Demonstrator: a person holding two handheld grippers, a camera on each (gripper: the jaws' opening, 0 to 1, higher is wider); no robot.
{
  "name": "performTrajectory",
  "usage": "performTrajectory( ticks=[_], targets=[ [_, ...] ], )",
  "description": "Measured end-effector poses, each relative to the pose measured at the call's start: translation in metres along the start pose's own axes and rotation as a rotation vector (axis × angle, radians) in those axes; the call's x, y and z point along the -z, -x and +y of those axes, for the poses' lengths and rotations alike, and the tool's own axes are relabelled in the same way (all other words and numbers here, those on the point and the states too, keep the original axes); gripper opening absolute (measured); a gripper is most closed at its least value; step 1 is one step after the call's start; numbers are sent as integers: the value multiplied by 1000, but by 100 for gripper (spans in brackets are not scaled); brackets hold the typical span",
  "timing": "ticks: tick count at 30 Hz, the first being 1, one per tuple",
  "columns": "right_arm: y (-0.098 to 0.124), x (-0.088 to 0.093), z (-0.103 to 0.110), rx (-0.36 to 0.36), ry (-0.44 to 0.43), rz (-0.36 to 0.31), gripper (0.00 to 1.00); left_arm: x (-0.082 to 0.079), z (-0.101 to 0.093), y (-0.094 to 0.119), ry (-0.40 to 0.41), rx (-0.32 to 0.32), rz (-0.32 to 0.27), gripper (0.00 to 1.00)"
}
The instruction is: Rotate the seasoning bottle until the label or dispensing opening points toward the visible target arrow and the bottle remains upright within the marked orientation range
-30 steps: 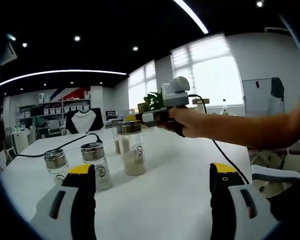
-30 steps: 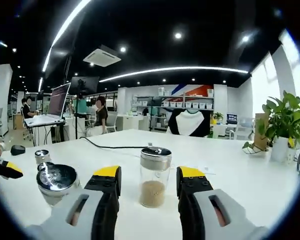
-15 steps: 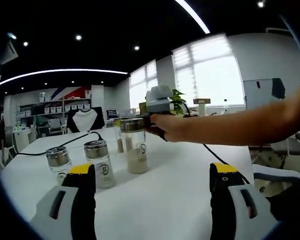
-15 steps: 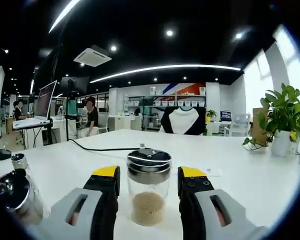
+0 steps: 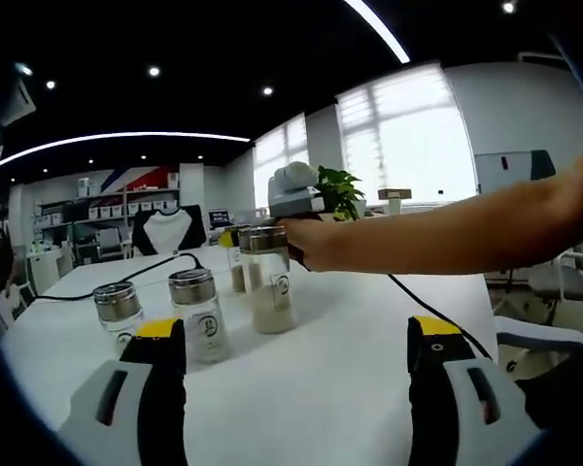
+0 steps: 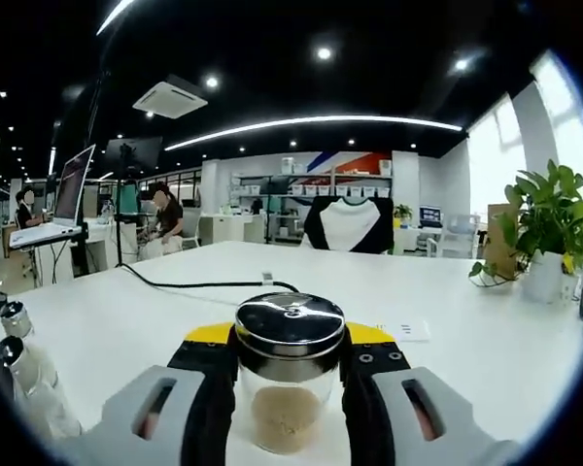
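- Presently, in the right gripper view, the seasoning bottle stands between the jaws of the right gripper, and both jaws flank its glass body just under the steel cap. The jaws look to touch the glass, though a firm clamp cannot be confirmed.
- In the left gripper view, the left gripper hangs with its jaws wide apart and nothing between them, well short of the bottles.
- Ahead of the left gripper and to its left stand three more bottles on the white table. The person's hand carries the right gripper in behind the tallest of them.
- Handling, as a judgement: the glass wall is rigid, smooth and breakable; the low fill of brownish powder suggests a light load. Slippage under twist is the main risk.
- The best hold is mid-body below the cap, where the wall is straight, with moderate pressure.
- The long axis runs vertical and the bottle is upright on its base.
- The cap top faces up; which way the label or opening points cannot be told, and no target arrow is discernible.
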State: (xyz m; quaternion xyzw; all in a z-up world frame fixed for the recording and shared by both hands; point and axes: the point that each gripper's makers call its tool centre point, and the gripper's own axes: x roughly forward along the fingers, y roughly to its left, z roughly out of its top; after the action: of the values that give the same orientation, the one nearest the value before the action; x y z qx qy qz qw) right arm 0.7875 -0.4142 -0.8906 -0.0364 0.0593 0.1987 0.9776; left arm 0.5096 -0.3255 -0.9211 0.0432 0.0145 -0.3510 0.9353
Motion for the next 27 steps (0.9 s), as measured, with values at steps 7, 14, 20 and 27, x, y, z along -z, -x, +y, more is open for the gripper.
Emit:
performTrajectory(
  ticks=[7,14,20,27],
  targets=[
    [26,-25,-9,-13,-11,-96,39,-22,6,9,-50,-11,-91,100],
    [60,-38,-9,-31,-14,-103,39,-20,7,8,-54,-29,-84,100],
    [93,-32,-3,-44,26,-106,39,-14,-6,1,-47,5,-68,98],
    [130,-14,-1,-33,15,-106,39,-9,-14,-2,-79,28,-41,100]
  ],
)
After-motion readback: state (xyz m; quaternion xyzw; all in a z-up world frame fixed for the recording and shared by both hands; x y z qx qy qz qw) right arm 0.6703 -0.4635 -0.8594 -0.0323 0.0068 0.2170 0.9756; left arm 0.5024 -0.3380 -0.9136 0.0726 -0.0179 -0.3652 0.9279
